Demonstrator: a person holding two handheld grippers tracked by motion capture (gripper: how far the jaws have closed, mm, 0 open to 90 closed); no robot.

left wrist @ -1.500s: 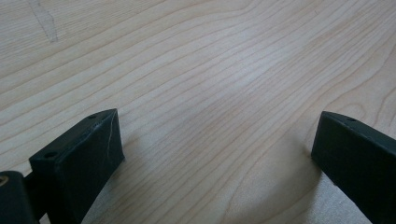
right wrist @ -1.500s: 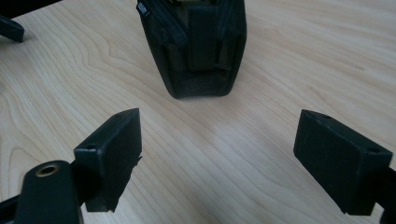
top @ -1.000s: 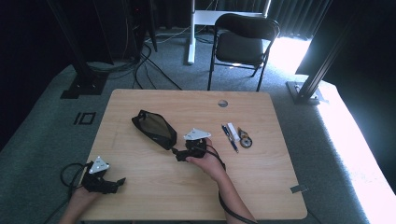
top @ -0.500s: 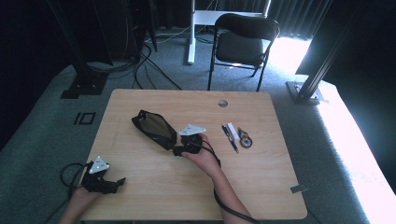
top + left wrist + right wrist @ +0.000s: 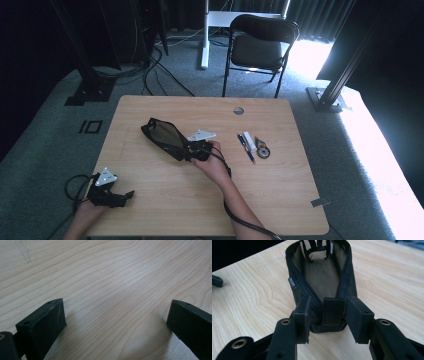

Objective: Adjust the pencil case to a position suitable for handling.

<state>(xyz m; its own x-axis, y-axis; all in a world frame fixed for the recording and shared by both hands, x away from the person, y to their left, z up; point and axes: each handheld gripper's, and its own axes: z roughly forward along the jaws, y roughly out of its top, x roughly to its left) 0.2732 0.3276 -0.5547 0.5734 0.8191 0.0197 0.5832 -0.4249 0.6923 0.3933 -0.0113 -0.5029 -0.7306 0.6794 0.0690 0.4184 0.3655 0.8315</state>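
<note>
Pale wood tabletop (image 5: 150, 210) all around, and my right gripper (image 5: 328, 320) has just been closing its jaws on the near end of the open black pouch (image 5: 322, 277), pads squeezing both sides by the little fabric tab, the pouch stretching away from me toward the table's middle. Up high I can see the pen (image 5: 246, 148), the white eraser (image 5: 249, 141) and the round dial (image 5: 263, 149) lying just right of that hand, while my left gripper (image 5: 116, 322) sits spread wide over bare wood at the near left corner.
</note>
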